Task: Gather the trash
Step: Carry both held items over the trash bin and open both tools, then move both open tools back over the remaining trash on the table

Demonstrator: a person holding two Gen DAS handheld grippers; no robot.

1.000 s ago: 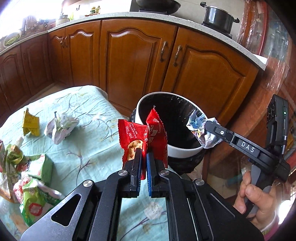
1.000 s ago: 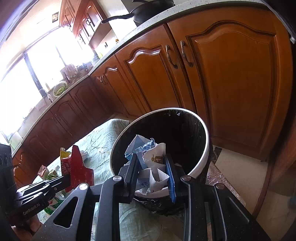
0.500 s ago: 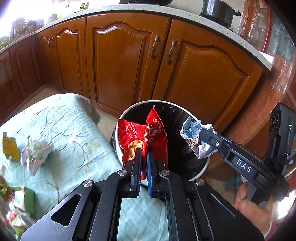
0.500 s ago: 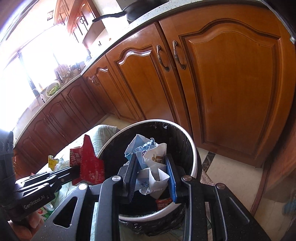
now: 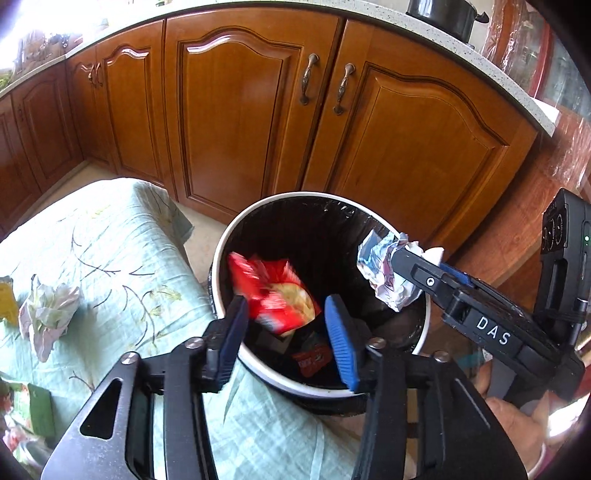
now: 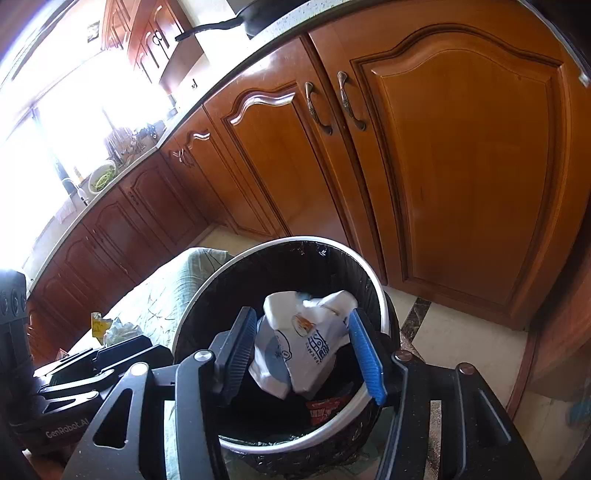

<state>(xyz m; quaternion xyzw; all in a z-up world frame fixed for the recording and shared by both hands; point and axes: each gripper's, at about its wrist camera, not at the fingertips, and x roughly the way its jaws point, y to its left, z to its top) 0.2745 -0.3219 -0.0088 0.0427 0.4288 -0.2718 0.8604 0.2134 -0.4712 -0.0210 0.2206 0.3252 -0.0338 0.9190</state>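
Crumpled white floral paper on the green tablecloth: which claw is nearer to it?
Left. The left claw hangs over the white-rimmed bin's tablecloth-side edge, closer to the crumpled white floral paper; the right claw is over the bin's far side.

Kitchen corner with warm brown wooden cabinets

A run of glossy brown wooden base cabinets (image 5: 229, 122) with arched raised-panel doors and curved bronze-coloured metal handles (image 6: 351, 101) bends around under a pale speckled stone countertop (image 5: 491, 70). A black metal cooking pot (image 5: 448, 14) sits on the counter. Hard daylight floods through a large bright window (image 6: 62, 122), washing out that side. The floor is pale cream tile (image 6: 461, 339) with a dark marbled strip (image 6: 415, 317).
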